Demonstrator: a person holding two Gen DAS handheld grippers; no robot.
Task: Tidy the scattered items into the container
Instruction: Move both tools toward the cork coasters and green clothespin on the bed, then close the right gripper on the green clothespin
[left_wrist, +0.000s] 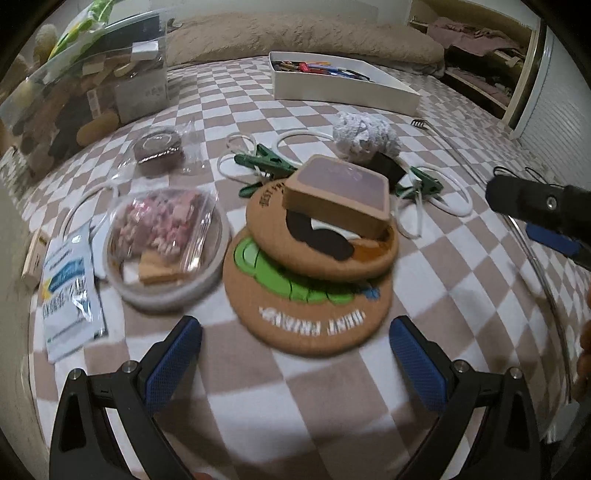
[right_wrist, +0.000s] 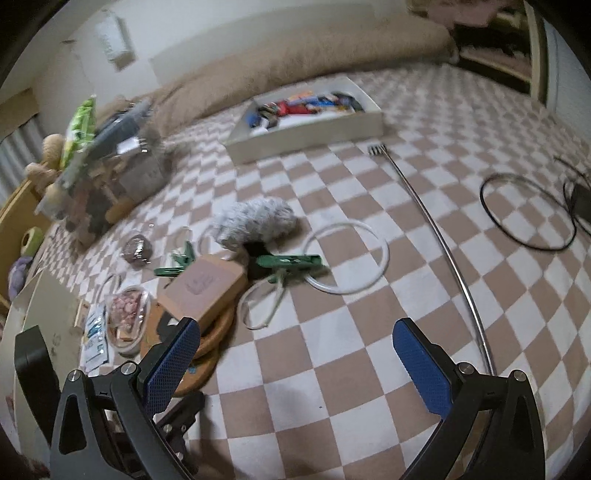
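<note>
Two round cork mats (left_wrist: 310, 291) lie stacked on the checked bed cover, a small cardboard box (left_wrist: 338, 194) resting on the upper one. My left gripper (left_wrist: 295, 354) hangs open just in front of them, nothing between its blue pads. Behind lie green clips (left_wrist: 264, 162) tied to white cord, a grey fluffy ball (left_wrist: 365, 136), and a round dish (left_wrist: 166, 243) with a bag of pink bits. The white container (left_wrist: 343, 86) stands at the back with several small items inside. My right gripper (right_wrist: 295, 354) is open over bare cover, right of the cork mats (right_wrist: 207, 332) and box (right_wrist: 205, 288).
A clear bag of plush toys (left_wrist: 85, 88) sits at the far left. A blue-white sachet (left_wrist: 70, 291) lies left of the dish. A long metal rod (right_wrist: 443, 247) and a black cable loop (right_wrist: 528, 214) lie on the right. A beige bolster (left_wrist: 295, 37) lines the back.
</note>
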